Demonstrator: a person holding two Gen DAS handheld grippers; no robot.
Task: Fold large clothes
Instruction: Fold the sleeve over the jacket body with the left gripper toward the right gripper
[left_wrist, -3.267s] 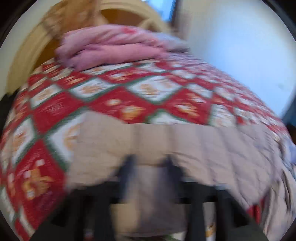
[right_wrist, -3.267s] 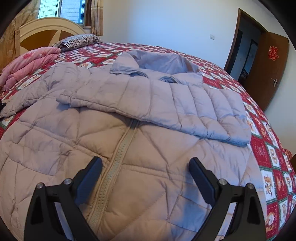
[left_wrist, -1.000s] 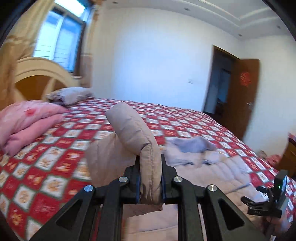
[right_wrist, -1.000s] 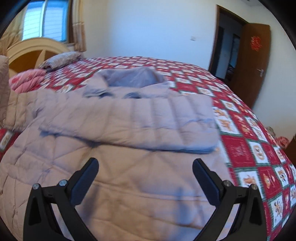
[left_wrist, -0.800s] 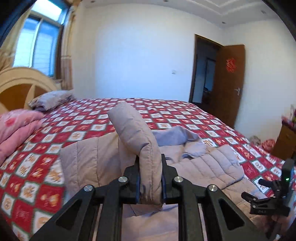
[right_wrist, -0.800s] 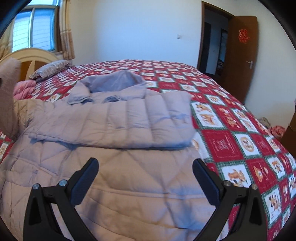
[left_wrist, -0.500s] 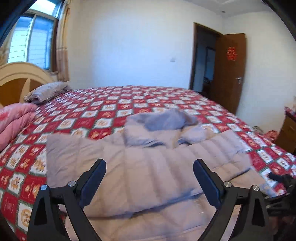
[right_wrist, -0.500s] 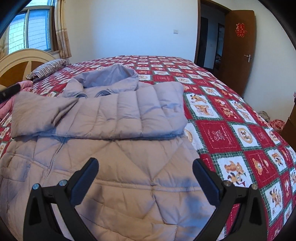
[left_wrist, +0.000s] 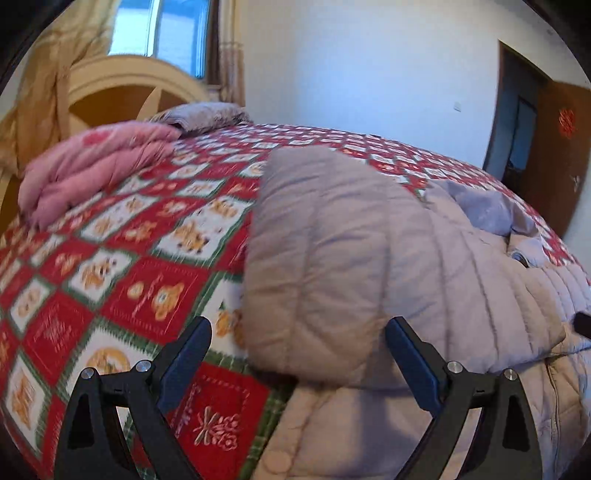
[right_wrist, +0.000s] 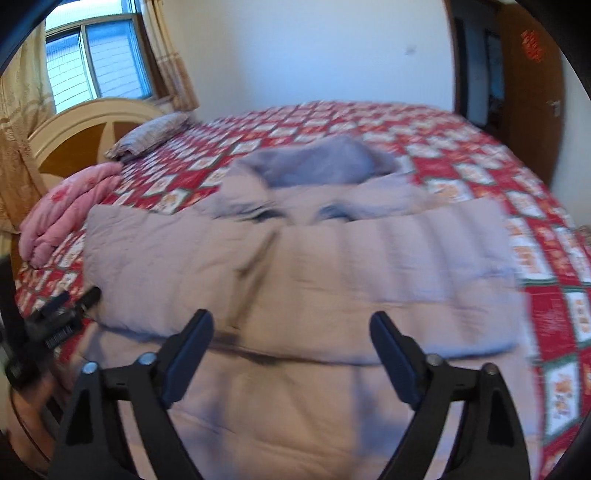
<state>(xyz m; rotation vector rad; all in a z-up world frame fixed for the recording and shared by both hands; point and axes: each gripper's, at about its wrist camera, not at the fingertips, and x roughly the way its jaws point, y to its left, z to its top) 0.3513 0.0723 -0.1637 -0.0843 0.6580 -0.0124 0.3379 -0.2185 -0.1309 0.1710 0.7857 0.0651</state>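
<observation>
Both grippers hover with jaws spread over a beige quilted jacket on the bed.

The left gripper (left_wrist: 297, 341) holds nothing, its jaws wide apart at the near edge of the folded sleeve (left_wrist: 332, 258), which lies across the jacket's (right_wrist: 295, 280) chest. The right gripper (right_wrist: 291, 334) is likewise spread and empty above the jacket's lower front. The jacket lies face up on the red patchwork bedspread (left_wrist: 147, 251), its grey-lined hood (right_wrist: 317, 166) pointing toward the far wall, both sleeves folded across the body. A folded pink quilt (left_wrist: 88, 166) and a striped pillow (right_wrist: 151, 136) sit near the headboard (right_wrist: 88, 129).
</observation>
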